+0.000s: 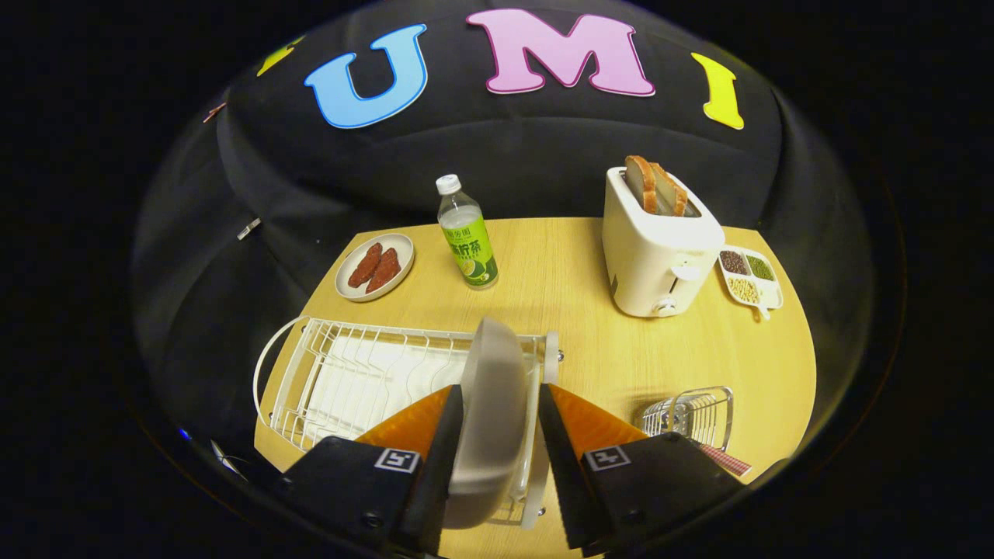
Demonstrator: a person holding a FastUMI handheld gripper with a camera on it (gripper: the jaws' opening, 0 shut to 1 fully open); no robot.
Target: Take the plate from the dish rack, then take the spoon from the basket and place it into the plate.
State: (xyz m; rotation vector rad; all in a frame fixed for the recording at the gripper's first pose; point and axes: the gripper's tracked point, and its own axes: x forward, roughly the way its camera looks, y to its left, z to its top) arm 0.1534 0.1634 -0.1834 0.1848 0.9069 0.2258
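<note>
A pale grey plate (493, 404) stands on edge at the right end of the white wire dish rack (349, 380). My gripper (497, 435) straddles it, one orange-and-black finger on each side. The left finger (443, 450) lies against the plate's face. The right finger (563, 450) stands a little off it, with a strip of rack showing in the gap. To the right of the fingers sits a small wire basket (695, 415), and something shiny that looks like the spoon (669, 419) is inside it.
Beyond the rack on the wooden table (559, 264) stand a green-labelled bottle (467, 233), a small plate of sausages (375, 266), a white toaster with bread (656, 244) and a divided dish of beans (749, 278). A red checked cloth (728, 463) lies by the basket.
</note>
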